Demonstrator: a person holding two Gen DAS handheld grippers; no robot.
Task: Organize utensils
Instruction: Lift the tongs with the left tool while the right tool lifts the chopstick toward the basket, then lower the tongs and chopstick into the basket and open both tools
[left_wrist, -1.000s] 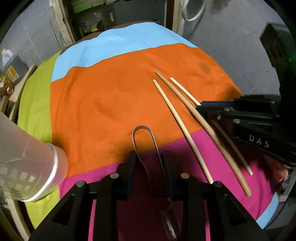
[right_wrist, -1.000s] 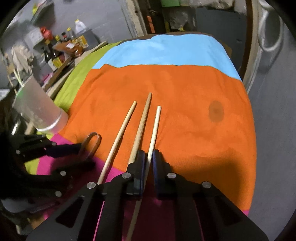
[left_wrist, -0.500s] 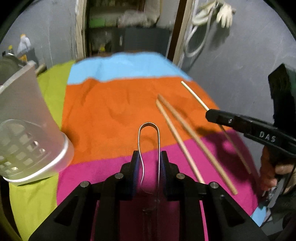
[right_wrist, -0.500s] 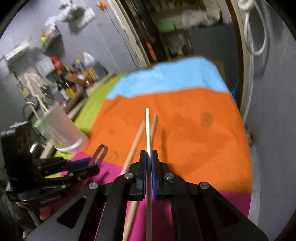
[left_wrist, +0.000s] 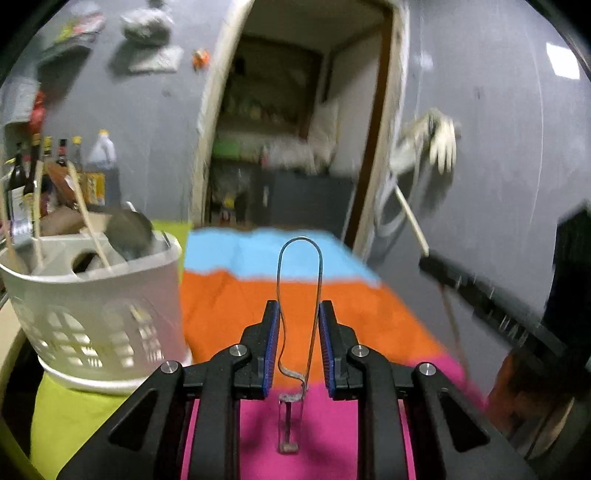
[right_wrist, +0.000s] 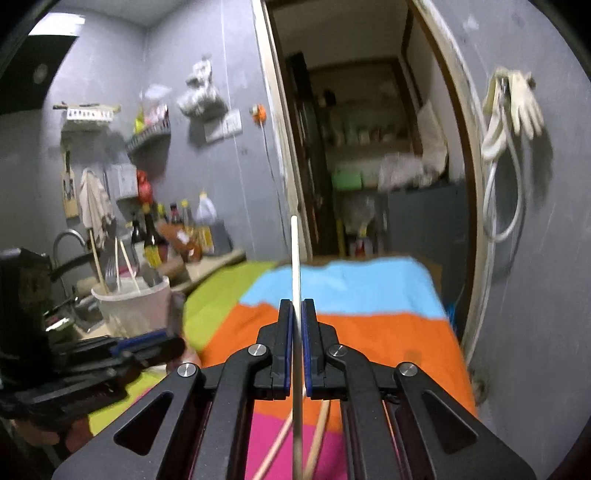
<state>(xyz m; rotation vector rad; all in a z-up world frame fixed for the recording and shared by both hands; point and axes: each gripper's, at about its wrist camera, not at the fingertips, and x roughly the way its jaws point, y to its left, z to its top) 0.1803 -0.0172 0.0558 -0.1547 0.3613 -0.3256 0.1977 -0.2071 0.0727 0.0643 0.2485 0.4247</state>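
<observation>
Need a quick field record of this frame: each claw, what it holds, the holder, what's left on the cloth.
left claw: closed on metal tongs, looped end pointing forward, lifted off the cloth
right claw: closed on one chopstick, lifted, tip pointing forward
holder: white perforated basket, left of the left claw, chopsticks and other utensils already standing in it
left on cloth: two chopsticks, seen below the right claw
image quality: motion blur in both views

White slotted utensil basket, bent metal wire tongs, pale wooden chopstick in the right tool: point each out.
White slotted utensil basket (left_wrist: 99, 314), left wrist view, front wall.
Bent metal wire tongs (left_wrist: 300, 242), left wrist view, top of the loop.
Pale wooden chopstick (right_wrist: 294, 258), right wrist view, shaft above the tool.
</observation>
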